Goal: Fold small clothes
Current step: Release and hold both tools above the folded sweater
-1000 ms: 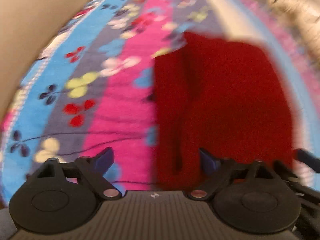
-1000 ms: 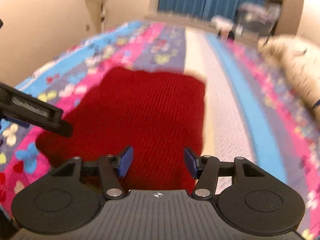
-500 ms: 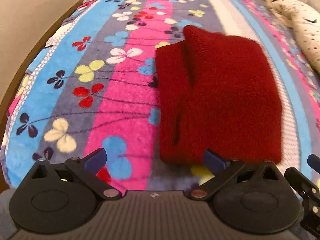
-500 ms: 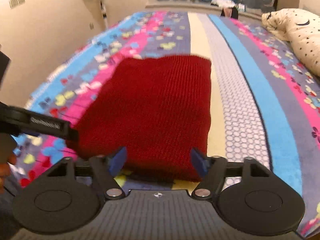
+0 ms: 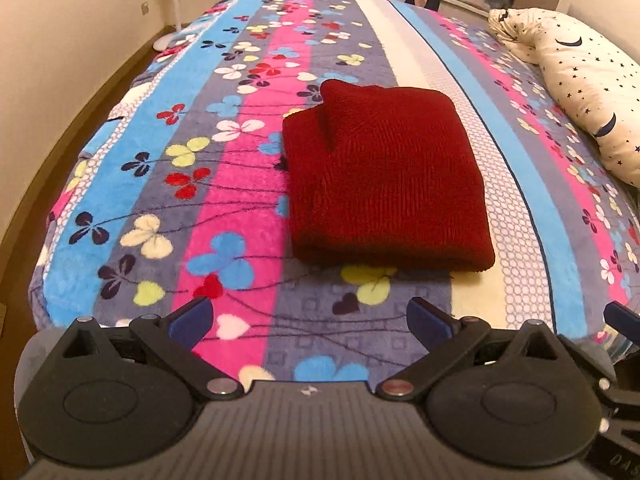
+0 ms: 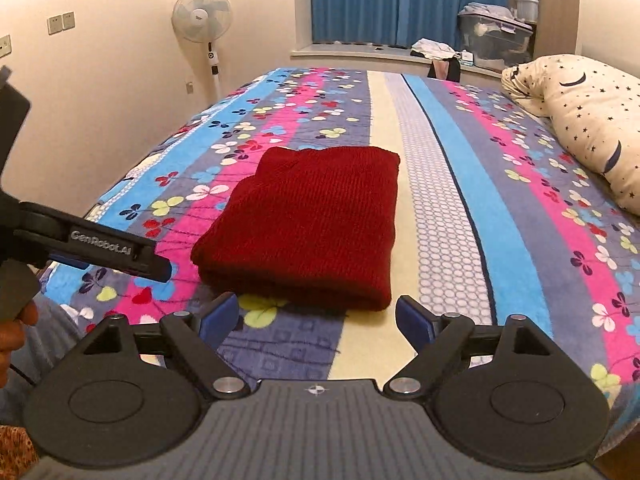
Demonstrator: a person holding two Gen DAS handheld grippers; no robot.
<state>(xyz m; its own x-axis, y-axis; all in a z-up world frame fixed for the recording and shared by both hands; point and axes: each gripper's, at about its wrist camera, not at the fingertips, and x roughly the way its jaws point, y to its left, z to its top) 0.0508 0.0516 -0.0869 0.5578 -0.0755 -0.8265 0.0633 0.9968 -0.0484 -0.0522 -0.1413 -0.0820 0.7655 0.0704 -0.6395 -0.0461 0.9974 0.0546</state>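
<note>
Nearest the cameras, the left gripper (image 5: 308,322) and the right gripper (image 6: 318,318) hang above the near edge of the bed (image 6: 452,184), each with its jaws spread wide and nothing between them. Neither touches cloth, which suggests the folding is judged done and the tools are held clear so as not to disturb it. Just beyond them, the red knit garment (image 5: 384,176) lies folded into a compact rectangle on the flowered blanket (image 5: 224,152), its thick folded edge toward the grippers; one layer peeks out at the far left corner. Farther right rests a star-print pillow (image 6: 592,124), well apart. At the back stand a fan (image 6: 202,10) and blue curtains (image 6: 380,0).
</note>
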